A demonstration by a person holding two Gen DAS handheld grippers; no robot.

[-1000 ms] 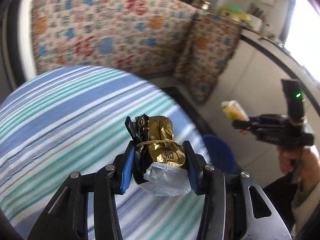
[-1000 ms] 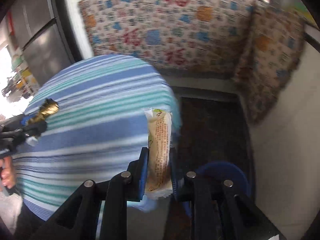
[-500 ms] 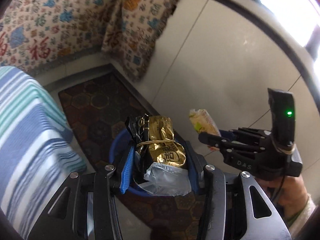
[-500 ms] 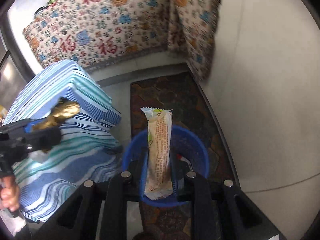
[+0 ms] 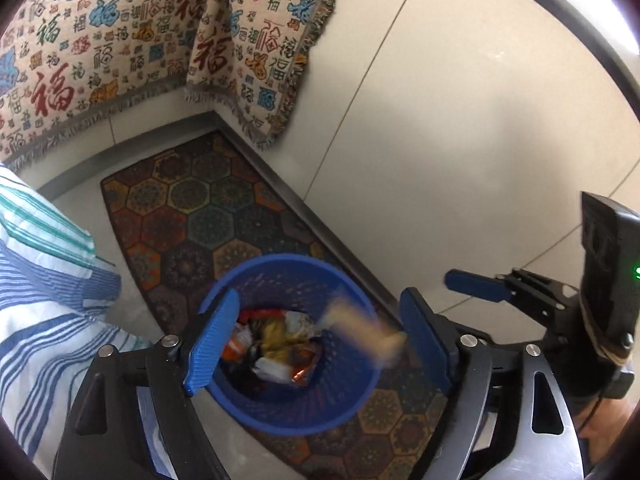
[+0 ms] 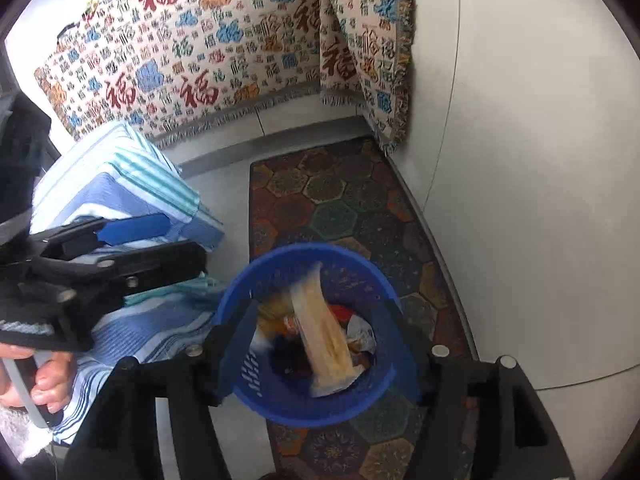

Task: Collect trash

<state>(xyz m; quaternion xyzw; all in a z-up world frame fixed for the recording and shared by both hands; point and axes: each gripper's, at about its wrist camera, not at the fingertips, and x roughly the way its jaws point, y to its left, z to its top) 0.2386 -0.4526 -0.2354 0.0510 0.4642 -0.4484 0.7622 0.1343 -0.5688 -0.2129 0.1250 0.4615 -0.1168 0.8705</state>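
- Tan wrapper [image 6: 324, 332] – a motion-blurred streak over the blue basket [image 5: 256, 400], its print unreadable.
- Left gripper [image 5: 320, 340] and right gripper [image 6: 326, 344]: jaws just opened, standing wide, nothing between them.
- Basket on patterned mat [image 5: 224, 208]; fringed cloth [image 5: 120, 48] at 11 o'clock.

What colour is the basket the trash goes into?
Blue, with a perforated wall. The basket shows best in the left wrist view.

left gripper [image 5: 320, 336]: tilted steeply downward, jaws had just been opening, stood wide, nothing between the pads | right gripper [image 6: 324, 344]: also angled down, jaws had just been opening, nothing gripped | left hand [image 6: 36, 384]: fingers wrapped round its gripper's handle
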